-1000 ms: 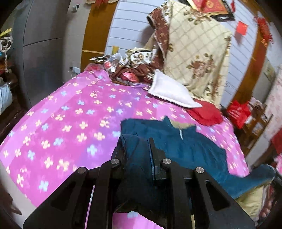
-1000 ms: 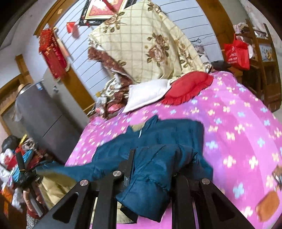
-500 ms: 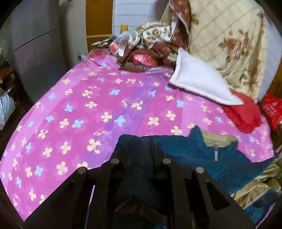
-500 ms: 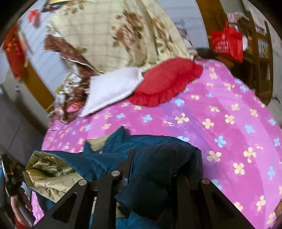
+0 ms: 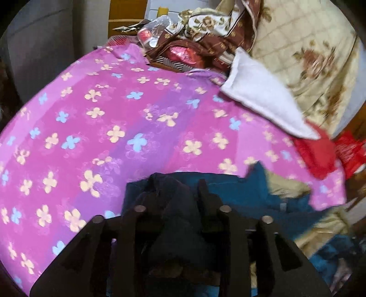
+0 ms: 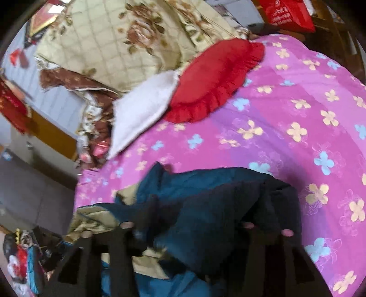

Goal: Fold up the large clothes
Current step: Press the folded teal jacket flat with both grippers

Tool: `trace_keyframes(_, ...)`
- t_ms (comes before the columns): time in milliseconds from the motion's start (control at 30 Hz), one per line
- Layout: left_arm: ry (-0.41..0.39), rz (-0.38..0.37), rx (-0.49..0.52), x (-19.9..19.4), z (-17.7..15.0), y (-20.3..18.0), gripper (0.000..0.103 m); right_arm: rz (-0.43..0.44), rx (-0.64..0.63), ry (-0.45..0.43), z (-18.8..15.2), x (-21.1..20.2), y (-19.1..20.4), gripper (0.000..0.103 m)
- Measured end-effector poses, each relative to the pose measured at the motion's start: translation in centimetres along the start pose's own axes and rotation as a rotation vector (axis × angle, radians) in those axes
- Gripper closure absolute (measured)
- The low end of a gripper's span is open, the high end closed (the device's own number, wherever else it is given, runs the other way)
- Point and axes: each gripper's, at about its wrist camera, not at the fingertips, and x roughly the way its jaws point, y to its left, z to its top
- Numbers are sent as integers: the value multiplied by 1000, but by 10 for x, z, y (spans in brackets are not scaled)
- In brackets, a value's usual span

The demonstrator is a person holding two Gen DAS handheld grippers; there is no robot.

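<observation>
A dark blue padded jacket (image 5: 240, 194) with a tan lining lies bunched at the near edge of a bed with a pink flowered cover (image 5: 114, 118). My left gripper (image 5: 176, 194) is shut on a fold of the jacket, which hangs between and over its fingers. In the right wrist view my right gripper (image 6: 192, 219) is shut on another thick fold of the same jacket (image 6: 205, 196), which hides the fingertips. The tan lining (image 6: 96, 217) shows at the left. The bed cover (image 6: 286, 118) stretches ahead of it.
At the head of the bed lie a white pillow (image 5: 260, 96), a red frilled cushion (image 6: 215, 77) and a cream flowered quilt (image 6: 128, 38). Cluttered bags and wrappers (image 5: 180, 45) sit at the far corner. A red bag (image 6: 288, 11) hangs at the right.
Both grippers have carried the jacket forward over the bed and lower. The spread body of the jacket has gathered toward me, and the pillows now look closer.
</observation>
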Motion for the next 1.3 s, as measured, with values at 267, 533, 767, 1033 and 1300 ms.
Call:
trace_keyframes(267, -95, -130, -92, -69, 12, 7, 41, -94, -162, -151, -8, -56, 48, 39)
trace_keyframes(533, -44, -110, 120, -72, -45, -42, 41, -181, -430, -41, -82, -32, 83, 39)
trace_keyframes(767, 16, -59, 292, -7, -97, -90, 41, -313, -536, -14, -109, 35, 72, 39)
trace_keyframes(1033, 5, 42, 325, 64, -58, -118, 36, -315, -421, 31, -42, 102, 51, 35)
trace_keyframes(1300, 18, 35, 306, 84, -45, -121, 33, -315, -391, 43, -25, 131, 48, 30)
